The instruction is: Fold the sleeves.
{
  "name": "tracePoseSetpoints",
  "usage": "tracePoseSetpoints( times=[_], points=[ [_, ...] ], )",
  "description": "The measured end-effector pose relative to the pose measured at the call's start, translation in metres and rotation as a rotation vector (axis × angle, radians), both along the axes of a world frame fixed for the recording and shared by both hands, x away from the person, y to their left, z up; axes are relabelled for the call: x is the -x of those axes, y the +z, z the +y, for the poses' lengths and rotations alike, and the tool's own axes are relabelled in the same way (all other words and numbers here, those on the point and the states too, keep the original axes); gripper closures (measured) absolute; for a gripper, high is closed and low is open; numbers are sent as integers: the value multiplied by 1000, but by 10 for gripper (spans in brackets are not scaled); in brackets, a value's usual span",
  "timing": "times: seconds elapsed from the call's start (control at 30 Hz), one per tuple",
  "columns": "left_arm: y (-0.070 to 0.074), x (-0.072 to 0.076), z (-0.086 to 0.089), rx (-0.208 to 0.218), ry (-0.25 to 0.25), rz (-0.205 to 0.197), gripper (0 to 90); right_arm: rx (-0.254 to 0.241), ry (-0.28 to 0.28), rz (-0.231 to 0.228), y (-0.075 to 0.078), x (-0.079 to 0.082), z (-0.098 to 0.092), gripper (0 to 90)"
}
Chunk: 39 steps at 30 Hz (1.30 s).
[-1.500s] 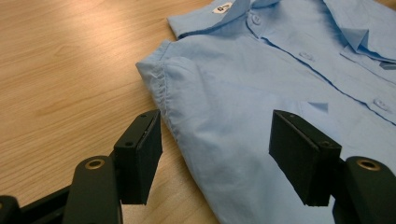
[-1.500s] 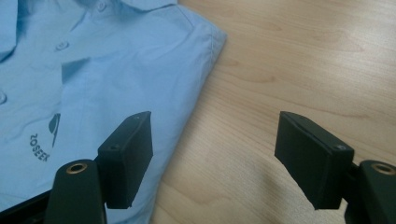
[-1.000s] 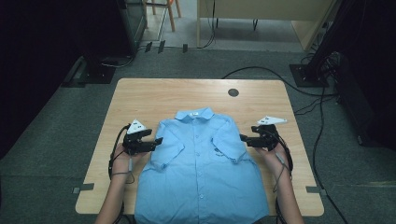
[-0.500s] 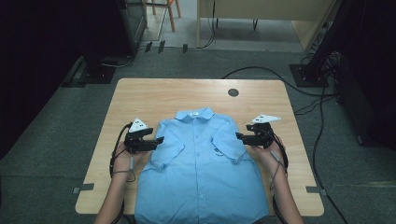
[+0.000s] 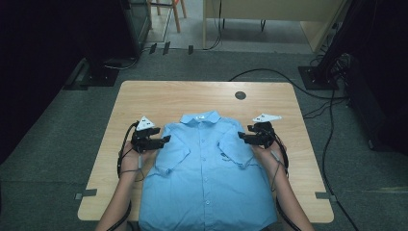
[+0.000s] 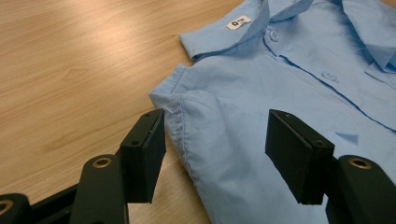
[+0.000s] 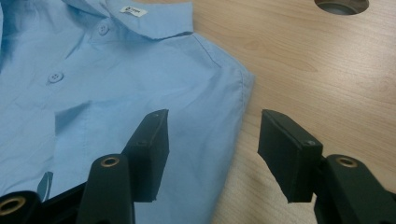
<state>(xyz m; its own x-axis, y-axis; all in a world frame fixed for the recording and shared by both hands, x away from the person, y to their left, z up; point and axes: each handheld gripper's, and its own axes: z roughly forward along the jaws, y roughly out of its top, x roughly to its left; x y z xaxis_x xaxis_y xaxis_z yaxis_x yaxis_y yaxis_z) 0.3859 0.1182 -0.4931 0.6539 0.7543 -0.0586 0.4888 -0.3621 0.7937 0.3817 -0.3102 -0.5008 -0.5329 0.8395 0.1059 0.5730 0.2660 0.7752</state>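
Observation:
A light blue short-sleeved shirt [image 5: 207, 173] lies buttoned and face up on the wooden table [image 5: 159, 101], collar [image 6: 243, 23] pointing away from the person. My left gripper [image 5: 166, 139] hovers at the shirt's left shoulder, jaws open, with the shoulder seam [image 6: 180, 135] lying below the gap between them [image 6: 215, 158]. My right gripper [image 5: 242, 137] is at the other shoulder. Its jaws have just been closing but stand open [image 7: 210, 154], with the shoulder edge [image 7: 243, 98] under the gap and the pads clear of the cloth.
A round cable hole [image 5: 240, 95] sits in the table behind the collar. Bare wood flanks the shirt on both sides. Cables [image 5: 332, 120] run across the grey floor at the right, and chair legs [image 5: 168, 9] and a desk stand beyond the table.
My right gripper has shifted left onto the shirt's shoulder and its jaws have narrowed. The left gripper has stayed about where it was.

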Motion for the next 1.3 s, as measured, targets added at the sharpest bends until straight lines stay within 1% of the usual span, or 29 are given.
tracePoseSetpoints(
  times=[0.13,0.27,0.3,0.33,0.37,0.4,0.43,0.5,0.53,0.6,0.67,0.73,0.77,0.8,0.83,0.87,0.9,0.93,0.97,1.0,1.03,1.07,1.1,1.13,1.17,1.2,1.23,1.27,1.3],
  points=[
    [0,-3,-4,-18,-4,-6,375,1,2,-1,0,-2,1,420],
    [-1,-5,-5,-18,-2,-5,376,2,-1,1,1,-5,3,416],
    [-1,-7,-7,-36,0,-8,376,4,0,5,2,-7,4,414],
    [-1,-7,-7,-36,0,-8,376,4,0,5,2,-7,4,414],
    [-1,-7,-7,-36,0,-8,376,19,1,9,3,-12,7,414],
    [-1,-10,-9,-38,12,-9,376,19,1,9,3,-12,7,410],
    [-1,-10,-9,-38,12,-9,376,19,1,9,3,-12,7,410],
    [-1,-10,-9,-38,12,-9,376,28,2,17,4,-17,10,409],
    [-2,-13,-12,-76,14,-5,376,28,2,17,4,-17,10,409],
    [-2,-13,-12,-76,14,-5,376,37,0,10,5,-21,14,409],
    [-3,-14,-13,-82,13,0,376,36,-5,10,6,-21,14,414],
    [-4,-15,-15,-76,15,1,383,36,-7,7,6,-22,14,418],
    [-6,-18,-15,-70,23,13,383,35,-12,13,7,-25,16,434],
    [-6,-18,-15,-70,23,13,384,35,-12,13,7,-25,16,434],
    [-6,-18,-15,-70,23,13,384,51,-12,19,5,-29,20,434],
    [-8,-21,-15,-72,29,23,384,51,-12,19,5,-29,20,453],
    [-8,-21,-15,-72,29,23,402,51,-12,19,5,-29,20,453],
    [-8,-21,-15,-72,29,23,402,54,-14,33,2,-34,24,453],
    [-8,-21,-15,-72,29,23,402,54,-14,33,2,-34,24,477],
    [-9,-24,-15,-70,40,31,402,54,-14,33,2,-34,24,477],
    [-9,-24,-15,-70,40,31,424,54,-14,33,2,-34,24,477],
    [-9,-24,-15,-70,40,31,424,71,-17,46,-1,-39,28,477],
    [-12,-27,-15,-79,57,41,425,77,-18,47,-2,-39,29,523],
    [-12,-27,-15,-79,57,41,485,77,-18,47,-2,-39,29,523],
    [-12,-27,-15,-79,57,41,485,99,-24,59,-6,-43,33,559],
    [-15,-28,-14,-95,81,48,485,99,-24,59,-6,-43,33,559],
    [-15,-28,-14,-95,81,48,559,99,-24,59,-6,-43,33,559],
    [-15,-28,-14,-95,81,48,559,136,-32,65,-10,-45,35,559],
    [-17,-28,-13,-120,92,46,584,141,-34,64,-10,-45,36,638]
  ],
)
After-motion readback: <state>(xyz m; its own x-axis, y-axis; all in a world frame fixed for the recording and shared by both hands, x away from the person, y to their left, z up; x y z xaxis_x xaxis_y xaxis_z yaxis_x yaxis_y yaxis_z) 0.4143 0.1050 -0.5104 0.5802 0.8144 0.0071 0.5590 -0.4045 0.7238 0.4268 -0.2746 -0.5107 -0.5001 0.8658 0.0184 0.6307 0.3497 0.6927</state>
